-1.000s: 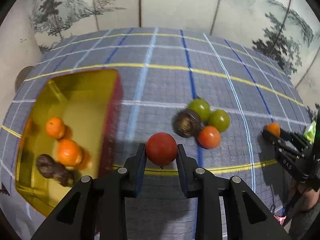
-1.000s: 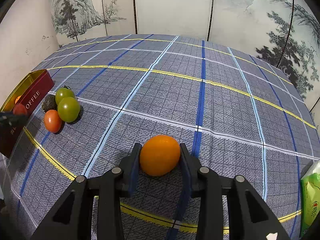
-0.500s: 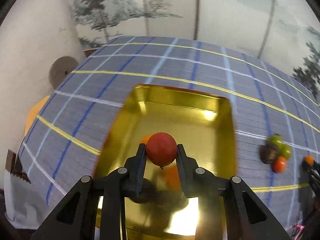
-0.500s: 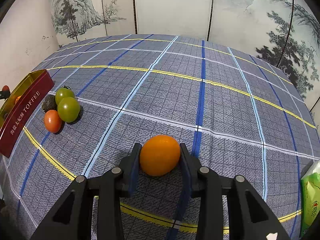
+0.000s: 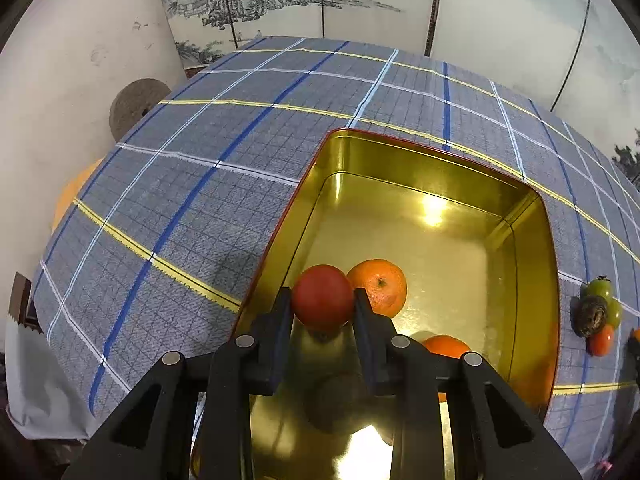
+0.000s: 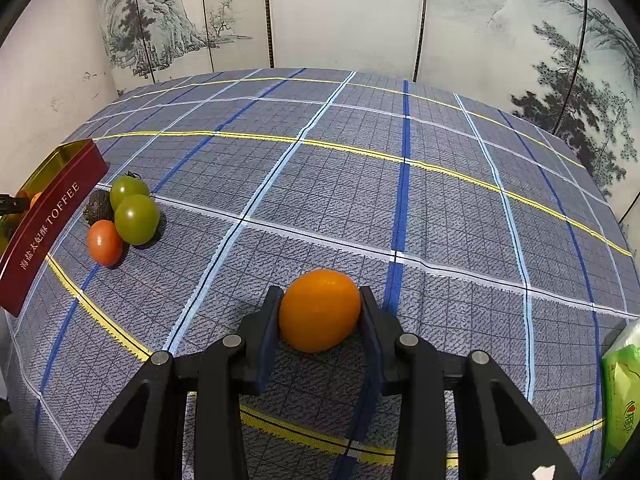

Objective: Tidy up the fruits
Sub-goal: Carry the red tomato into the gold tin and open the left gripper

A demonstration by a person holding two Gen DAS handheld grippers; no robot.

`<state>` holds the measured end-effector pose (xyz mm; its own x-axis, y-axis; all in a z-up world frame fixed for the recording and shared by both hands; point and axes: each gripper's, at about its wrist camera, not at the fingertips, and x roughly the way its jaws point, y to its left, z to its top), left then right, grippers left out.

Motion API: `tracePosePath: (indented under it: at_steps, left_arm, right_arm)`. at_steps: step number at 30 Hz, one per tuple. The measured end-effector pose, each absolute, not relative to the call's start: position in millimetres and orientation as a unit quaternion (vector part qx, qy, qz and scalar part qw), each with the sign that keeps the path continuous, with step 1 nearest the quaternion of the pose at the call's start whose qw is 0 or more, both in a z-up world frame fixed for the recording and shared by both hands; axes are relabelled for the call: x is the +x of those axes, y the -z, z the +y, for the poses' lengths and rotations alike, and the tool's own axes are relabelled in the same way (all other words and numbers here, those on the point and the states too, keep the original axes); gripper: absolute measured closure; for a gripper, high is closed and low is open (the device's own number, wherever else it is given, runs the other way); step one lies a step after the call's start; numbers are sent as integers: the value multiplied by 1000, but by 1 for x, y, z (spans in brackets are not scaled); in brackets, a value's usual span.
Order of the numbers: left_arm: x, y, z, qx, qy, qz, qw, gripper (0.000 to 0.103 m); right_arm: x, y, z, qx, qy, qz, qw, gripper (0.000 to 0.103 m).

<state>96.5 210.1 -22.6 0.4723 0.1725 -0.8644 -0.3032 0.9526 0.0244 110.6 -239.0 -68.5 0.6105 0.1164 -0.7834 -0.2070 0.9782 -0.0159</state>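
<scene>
A tin [image 5: 532, 264] was set on the tablecloth [image 5: 192, 200] at the left, with two oranges [image 5: 380, 286] lying in it. To its right a cluster of fruits [image 6: 124, 216] was gathered on the cloth, touching one another. A packet [image 6: 620, 396] was placed at the far right edge.

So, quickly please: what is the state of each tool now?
Left tool: closed on round red tomato.
Right tool: closed on smooth orange-yellow fruit.
</scene>
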Motion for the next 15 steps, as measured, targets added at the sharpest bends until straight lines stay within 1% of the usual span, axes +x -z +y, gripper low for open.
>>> tracePosePath:
  at_steps: [15]
  left_arm:
    - [87, 36, 211, -74, -139, 512, 844, 72]
  right_arm:
    - [111, 68, -239, -52, -90, 432, 896, 68]
